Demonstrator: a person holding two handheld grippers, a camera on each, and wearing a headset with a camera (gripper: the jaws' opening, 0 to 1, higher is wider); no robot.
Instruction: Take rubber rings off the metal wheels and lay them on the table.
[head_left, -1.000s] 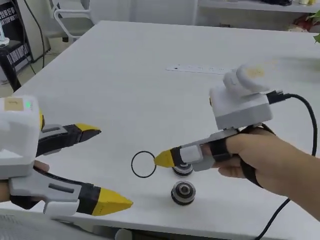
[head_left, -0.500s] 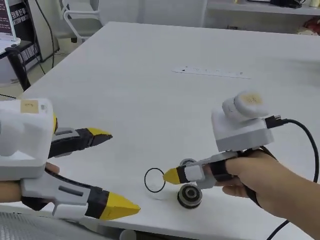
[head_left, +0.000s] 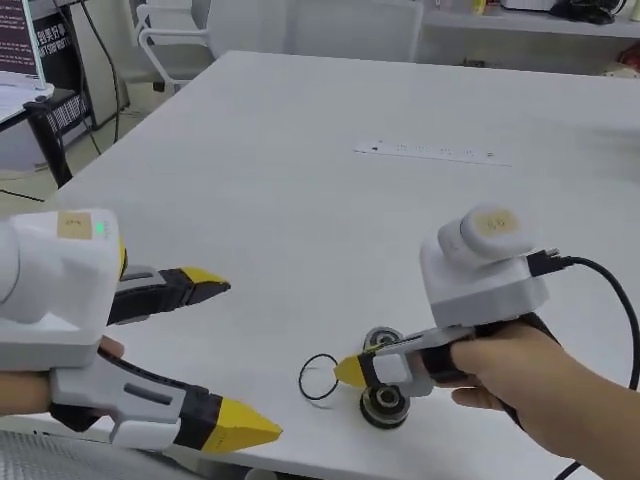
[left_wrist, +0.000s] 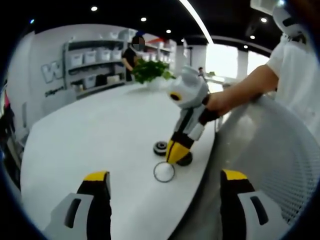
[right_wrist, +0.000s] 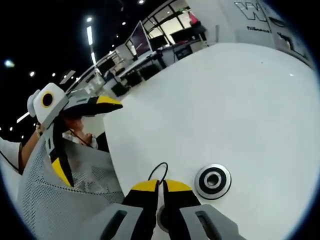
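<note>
Change: right gripper has dropped from the far wheel toward the near wheel; one rubber ring lies free on the table at its tip.
Right tongs: pressed together, perhaps nipping the ring's rim.
Left gripper: spread wide, empty.
Hidden: near wheel half covered; remaining rings unclear.

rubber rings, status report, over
Left claw open, at the near table edge. Right claw shut, tips at loose rubber ring beside two metal wheels. Nothing blocking.

rubber ring on table, near wheel just right, far wheel behind it
</note>
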